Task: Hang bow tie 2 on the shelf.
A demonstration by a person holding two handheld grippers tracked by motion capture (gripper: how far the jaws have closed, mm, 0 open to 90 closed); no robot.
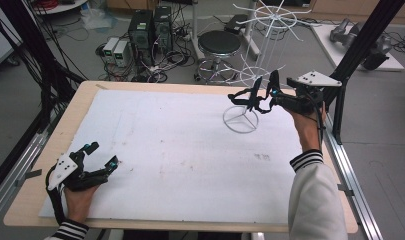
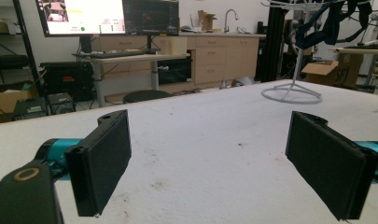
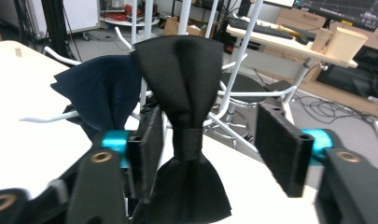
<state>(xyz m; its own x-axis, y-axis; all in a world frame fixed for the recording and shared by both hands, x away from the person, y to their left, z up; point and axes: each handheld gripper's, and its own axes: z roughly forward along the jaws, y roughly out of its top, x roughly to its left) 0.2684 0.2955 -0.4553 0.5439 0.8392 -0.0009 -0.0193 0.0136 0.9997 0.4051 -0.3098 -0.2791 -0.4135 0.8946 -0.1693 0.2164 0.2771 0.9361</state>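
Black padded jaws of our right gripper (image 3: 214, 154) stand apart around the black bow tie (image 3: 184, 116), its knot between them, unpressed; it hangs on the white wire rack (image 1: 250, 70) beside a navy one (image 3: 100, 95). Soft pleated fabric on thin smooth prongs could slip off if we brush it withdrawing. Our left gripper (image 1: 101, 155) rests wide and empty on the table (image 1: 190, 150).

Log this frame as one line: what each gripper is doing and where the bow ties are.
right gripper: open, black bow tie between jaws | navy bow tie: hanging on white rack | left gripper: open, empty, low over table
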